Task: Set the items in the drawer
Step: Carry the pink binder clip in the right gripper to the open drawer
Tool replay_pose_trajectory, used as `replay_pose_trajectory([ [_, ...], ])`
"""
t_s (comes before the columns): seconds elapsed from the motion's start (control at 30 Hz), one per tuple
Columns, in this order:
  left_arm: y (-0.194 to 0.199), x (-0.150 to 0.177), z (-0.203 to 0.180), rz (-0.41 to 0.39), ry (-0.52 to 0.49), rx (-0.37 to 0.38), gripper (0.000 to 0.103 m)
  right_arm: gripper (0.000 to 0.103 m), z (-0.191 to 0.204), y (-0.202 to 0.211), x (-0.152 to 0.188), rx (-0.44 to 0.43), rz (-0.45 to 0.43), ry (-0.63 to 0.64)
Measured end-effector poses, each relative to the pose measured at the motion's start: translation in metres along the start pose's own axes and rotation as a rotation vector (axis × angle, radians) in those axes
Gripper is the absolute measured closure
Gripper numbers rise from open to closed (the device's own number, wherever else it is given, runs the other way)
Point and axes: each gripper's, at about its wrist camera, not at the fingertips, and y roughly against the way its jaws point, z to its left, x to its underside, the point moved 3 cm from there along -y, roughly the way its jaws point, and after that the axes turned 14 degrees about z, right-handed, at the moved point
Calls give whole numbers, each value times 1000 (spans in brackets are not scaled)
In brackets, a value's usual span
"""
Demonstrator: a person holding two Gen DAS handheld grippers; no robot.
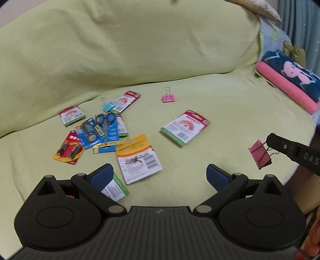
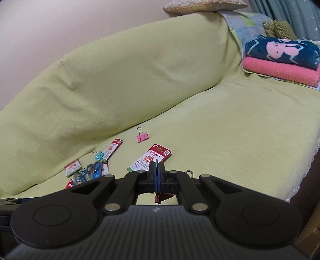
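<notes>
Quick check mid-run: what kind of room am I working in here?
Most likely a home living room or bedroom. A sofa under a yellow-green fabric cover carries the scattered items, folded navy and pink towels sit at one end, and a blue-grey curtain hangs behind.

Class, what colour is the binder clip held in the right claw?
Pink; the clip shows best in the left wrist view, held by its wire handle.

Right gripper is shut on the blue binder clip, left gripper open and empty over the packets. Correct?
Not quite: the clip in the right gripper is a pink binder clip, held by its wire handle, as the left wrist view shows. The blue binder clip lies on the sofa cover by the packets. The rest holds: the left gripper is open and empty over them.
</notes>
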Motion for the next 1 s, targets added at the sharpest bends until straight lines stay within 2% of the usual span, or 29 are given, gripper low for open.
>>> replay_pose_trajectory([
  [0.23,21,16,-28,-6,-58,42,3,102,-19,47,22,20,-26,-53],
  [0.8,66,52,-111,-29,-238,135,3,102,-75,136,61,144,-112,-170],
  [1.0,78,70,-141,-34,-317,167,3,102,-102,173,91,194,-124,-223],
])
